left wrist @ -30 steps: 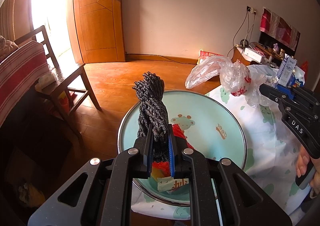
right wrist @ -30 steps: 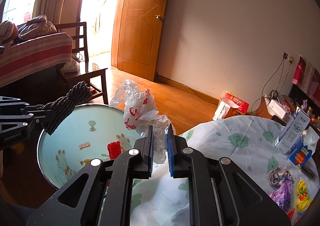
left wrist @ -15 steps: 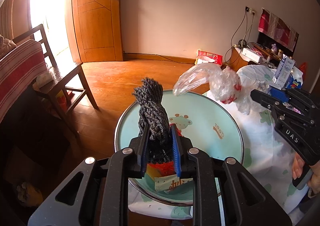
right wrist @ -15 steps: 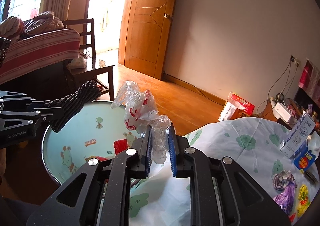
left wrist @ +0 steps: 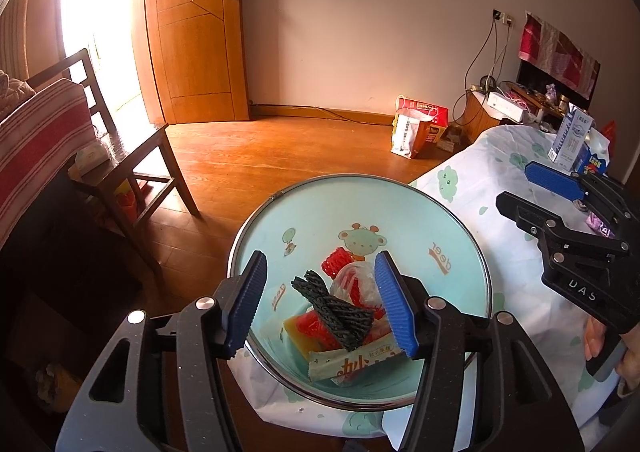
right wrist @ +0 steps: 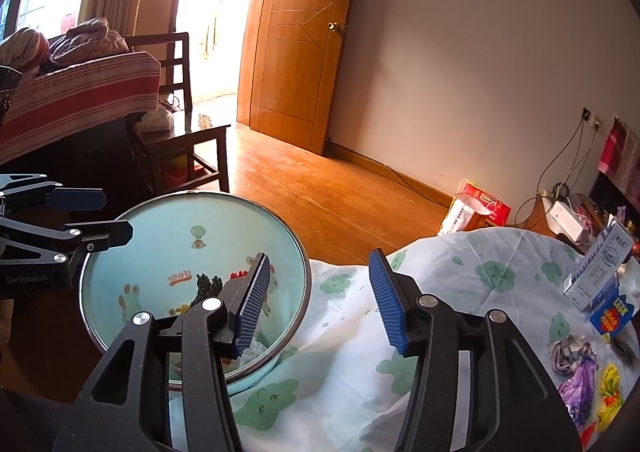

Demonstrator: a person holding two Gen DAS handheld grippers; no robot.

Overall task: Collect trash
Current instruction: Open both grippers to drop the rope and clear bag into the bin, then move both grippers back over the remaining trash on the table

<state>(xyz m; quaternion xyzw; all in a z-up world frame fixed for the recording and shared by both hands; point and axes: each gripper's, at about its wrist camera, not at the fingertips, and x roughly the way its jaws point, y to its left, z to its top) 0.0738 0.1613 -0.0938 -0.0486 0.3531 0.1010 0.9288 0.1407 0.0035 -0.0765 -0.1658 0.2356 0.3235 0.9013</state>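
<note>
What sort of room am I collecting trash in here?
Most likely a lived-in room of a home. A panelled wooden door opens onto an orange wood floor, a dark wooden chair stands beside red-striped bedding, and a round pale-green cartoon-printed bin serves for trash.

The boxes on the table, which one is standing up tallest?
The white-and-blue milk carton stands tallest, upright at the far edge of the table. The small blue box in front of it is much shorter and has bright red-and-yellow lettering.
</note>
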